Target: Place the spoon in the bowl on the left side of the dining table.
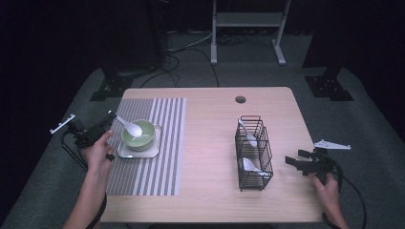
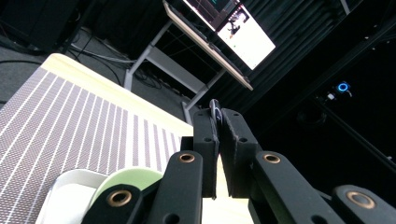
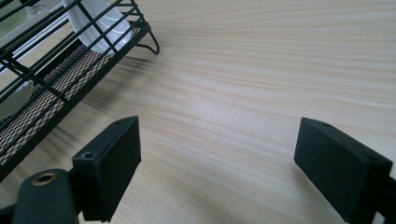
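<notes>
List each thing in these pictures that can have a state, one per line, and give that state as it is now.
Left tool: shut on the white spoon's handle.
White spoon: held, its scoop over the green bowl.
Green bowl: upright on the white tray.
White tray: flat on the striped mat.
Wire basket: upright, holding two white spoons.
Right tool: open, holding nothing, beside the basket.

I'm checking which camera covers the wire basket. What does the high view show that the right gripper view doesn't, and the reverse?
High view alone: the left gripper holding a white spoon over the green bowl, and the striped mat. Right gripper view alone: its fingers close up, spread wide apart. Both: the wire basket with white spoons in it, on the wooden table.
</notes>
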Available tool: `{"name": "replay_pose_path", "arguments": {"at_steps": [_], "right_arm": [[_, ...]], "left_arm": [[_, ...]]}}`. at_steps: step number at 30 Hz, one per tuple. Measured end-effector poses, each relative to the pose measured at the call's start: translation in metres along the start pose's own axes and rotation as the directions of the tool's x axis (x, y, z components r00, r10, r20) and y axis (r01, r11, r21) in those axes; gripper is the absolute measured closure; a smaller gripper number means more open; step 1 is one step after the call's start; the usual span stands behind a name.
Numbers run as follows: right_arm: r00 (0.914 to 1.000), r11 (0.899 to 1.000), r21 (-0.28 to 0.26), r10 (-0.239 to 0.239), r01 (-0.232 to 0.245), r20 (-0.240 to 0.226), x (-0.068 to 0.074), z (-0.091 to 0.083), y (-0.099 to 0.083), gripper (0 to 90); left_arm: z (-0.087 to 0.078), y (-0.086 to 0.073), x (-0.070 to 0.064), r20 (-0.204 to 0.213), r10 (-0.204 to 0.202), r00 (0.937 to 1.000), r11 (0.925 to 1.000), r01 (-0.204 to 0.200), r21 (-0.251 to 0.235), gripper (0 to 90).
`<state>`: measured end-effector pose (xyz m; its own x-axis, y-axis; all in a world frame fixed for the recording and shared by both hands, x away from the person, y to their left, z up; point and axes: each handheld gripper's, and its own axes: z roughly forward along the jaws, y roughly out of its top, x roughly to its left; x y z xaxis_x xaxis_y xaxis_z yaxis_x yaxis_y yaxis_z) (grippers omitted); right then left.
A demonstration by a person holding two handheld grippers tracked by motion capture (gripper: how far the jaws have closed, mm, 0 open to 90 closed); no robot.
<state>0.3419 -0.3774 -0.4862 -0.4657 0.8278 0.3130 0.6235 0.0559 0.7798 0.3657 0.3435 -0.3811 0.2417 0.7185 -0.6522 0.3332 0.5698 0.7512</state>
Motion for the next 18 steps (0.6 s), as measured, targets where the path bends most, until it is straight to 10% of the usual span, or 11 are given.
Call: {"name": "replay_pose_path", "arguments": {"at_steps": [18], "right_arm": [[1.0000,1.000,-0.001,0.004,-0.004,-0.008,-0.001,0.000,0.000,13.6]], "left_arm": [[0.000,-0.006,0.022,-0.061,-0.034,0.9975,0.9994,0.034,-0.005,85.0]]}}
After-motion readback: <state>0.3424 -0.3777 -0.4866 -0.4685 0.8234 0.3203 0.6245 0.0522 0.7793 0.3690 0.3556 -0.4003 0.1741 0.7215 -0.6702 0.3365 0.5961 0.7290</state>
